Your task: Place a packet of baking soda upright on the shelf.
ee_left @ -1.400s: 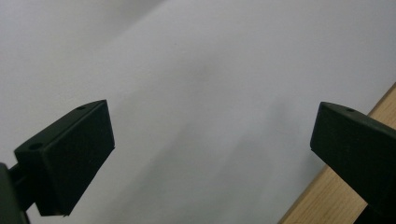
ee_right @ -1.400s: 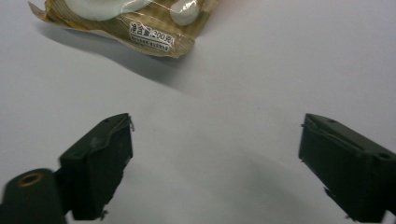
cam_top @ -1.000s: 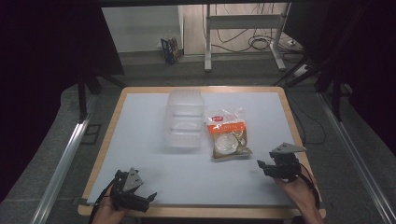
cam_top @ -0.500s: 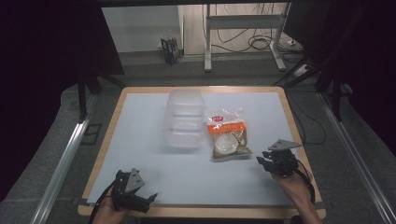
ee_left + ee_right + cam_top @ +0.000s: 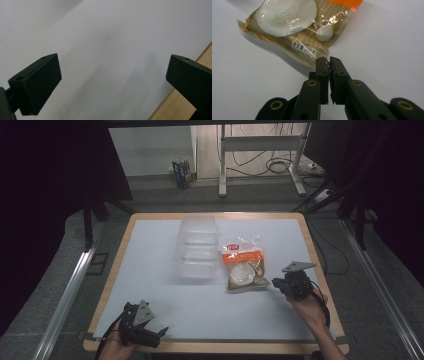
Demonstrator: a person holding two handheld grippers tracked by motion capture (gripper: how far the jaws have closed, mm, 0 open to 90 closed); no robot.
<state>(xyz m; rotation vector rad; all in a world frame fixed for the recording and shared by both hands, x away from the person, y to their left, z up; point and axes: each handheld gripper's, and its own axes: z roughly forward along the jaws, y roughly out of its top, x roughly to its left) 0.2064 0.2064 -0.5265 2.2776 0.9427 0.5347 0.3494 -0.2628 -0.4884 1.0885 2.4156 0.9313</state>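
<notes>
A clear food bag (image 5: 245,265) with an orange top and white round pieces inside lies flat right of the table's middle; in the right gripper view the bag (image 5: 299,25) lies just ahead of the jaws. My right gripper (image 5: 275,282) (image 5: 327,60) has just been closing and now pinches the bag's near right corner between its tips. A clear plastic container (image 5: 198,247) stands left of the bag. My left gripper (image 5: 159,334) (image 5: 113,75) rests open near the front left edge, with nothing but white tabletop between its jaws.
The white table has a wooden rim (image 5: 316,265). Dark posts, metal rails (image 5: 65,295) and floor cables surround it.
My right gripper slid left to the bag's corner and its jaws closed there. The left gripper stayed in place.
</notes>
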